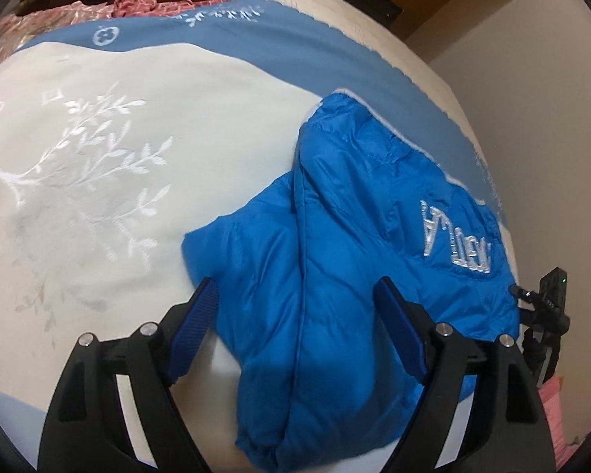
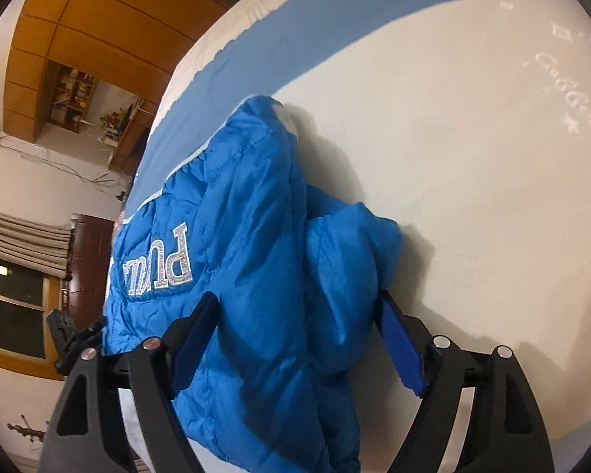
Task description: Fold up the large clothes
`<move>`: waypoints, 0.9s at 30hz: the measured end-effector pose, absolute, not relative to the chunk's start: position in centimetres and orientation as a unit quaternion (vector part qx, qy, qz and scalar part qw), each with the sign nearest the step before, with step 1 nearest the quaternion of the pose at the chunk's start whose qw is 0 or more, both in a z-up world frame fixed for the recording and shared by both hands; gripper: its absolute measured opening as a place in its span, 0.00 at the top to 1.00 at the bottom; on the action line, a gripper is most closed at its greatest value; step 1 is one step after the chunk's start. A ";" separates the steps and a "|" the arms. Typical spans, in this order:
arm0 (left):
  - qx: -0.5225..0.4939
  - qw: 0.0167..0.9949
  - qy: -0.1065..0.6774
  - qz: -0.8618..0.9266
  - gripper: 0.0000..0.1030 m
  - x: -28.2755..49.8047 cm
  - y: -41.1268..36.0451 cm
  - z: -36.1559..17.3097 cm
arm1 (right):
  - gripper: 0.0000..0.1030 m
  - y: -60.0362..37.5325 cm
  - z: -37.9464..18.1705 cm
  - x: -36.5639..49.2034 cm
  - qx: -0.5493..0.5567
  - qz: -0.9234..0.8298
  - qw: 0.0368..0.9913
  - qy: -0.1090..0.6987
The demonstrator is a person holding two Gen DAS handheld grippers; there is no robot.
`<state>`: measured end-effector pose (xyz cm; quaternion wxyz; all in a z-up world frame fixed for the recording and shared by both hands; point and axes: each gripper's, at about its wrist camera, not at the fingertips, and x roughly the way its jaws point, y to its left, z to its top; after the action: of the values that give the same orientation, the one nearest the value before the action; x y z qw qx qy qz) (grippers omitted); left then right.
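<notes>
Left wrist view. Jacket (image 1: 335, 256): bright blue, quilted, silver lettering toward 3 o'clock, bunched in a loose heap on the bed (image 1: 98, 149), running from centre to 6 o'clock. Bedspread cream with white leaf embroidery, blue border at 12 o'clock; pink cloth (image 1: 138, 0) beyond at 11 o'clock. Left tool (image 1: 295, 331): jaws spread wide, pads either side of the jacket's near bulk, nothing pinched. Part of the other tool shows at 3 o'clock.

Right wrist view. Jacket (image 2: 256, 256) from centre to 6 o'clock, lettering at 9 o'clock, a puffed lobe at 3 o'clock, possibly a sleeve. Right tool (image 2: 295, 339): jaws wide, straddling the fabric, not clamped. Bed (image 2: 472, 157) fills 12 to 4 o'clock; wooden cabinets (image 2: 78, 31) at 10 o'clock, window (image 2: 12, 307) at 8 o'clock.

Handling note (judgement): fold barely begun. Padding is slippery and springy, so each tool should close on a seam or hem edge rather than the puffed middle, then draw the jacket flat before folding
</notes>
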<state>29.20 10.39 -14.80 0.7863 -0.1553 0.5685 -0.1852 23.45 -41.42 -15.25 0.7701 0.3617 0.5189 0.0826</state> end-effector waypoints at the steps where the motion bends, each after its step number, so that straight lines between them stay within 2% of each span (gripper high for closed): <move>1: -0.151 0.784 0.572 -0.186 0.18 29.5 10.1 -15.1 | 0.20 -41.4 -15.5 23.6 0.365 0.084 0.768 0.519; 4: -0.141 0.780 0.579 -0.190 0.14 30.3 9.2 -15.7 | 0.20 -41.6 -16.1 23.8 0.372 0.091 0.764 0.520; 7: -0.135 0.775 0.587 -0.192 0.15 30.8 8.5 -16.2 | 0.20 -41.7 -16.4 24.0 0.383 0.098 0.760 0.516; 8: -0.136 0.775 0.587 -0.190 0.20 30.9 8.3 -16.1 | 0.22 -41.7 -16.4 24.0 0.384 0.100 0.760 0.515; 10: -0.135 0.778 0.581 -0.196 0.50 30.7 8.1 -15.6 | 0.36 -41.6 -16.4 24.1 0.378 0.103 0.761 0.517; 12: -0.125 0.784 0.576 -0.194 0.67 30.3 7.5 -14.9 | 0.63 -41.4 -16.2 24.0 0.390 0.121 0.757 0.511; 13: -0.121 0.788 0.573 -0.191 0.73 30.1 7.3 -14.5 | 0.67 -41.3 -16.0 23.8 0.392 0.124 0.757 0.508; 15: -0.115 0.797 0.564 -0.184 0.80 29.6 6.9 -13.6 | 0.77 -41.0 -15.1 23.5 0.382 0.124 0.763 0.506; 16: -0.115 0.802 0.558 -0.183 0.82 29.3 6.8 -12.9 | 0.78 -40.9 -14.6 23.4 0.380 0.125 0.766 0.504; 19: -0.118 0.810 0.544 -0.186 0.86 28.5 6.9 -11.1 | 0.81 -40.6 -12.5 22.4 0.375 0.137 0.776 0.488; 27: -0.108 0.831 0.502 -0.215 0.88 24.7 6.0 -4.6 | 0.83 -38.5 -5.0 18.6 0.333 0.163 0.808 0.459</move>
<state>24.69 6.00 -4.55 0.8306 -0.1082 0.5021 -0.2151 18.60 -38.53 -4.96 0.8076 0.3326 0.4591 0.1626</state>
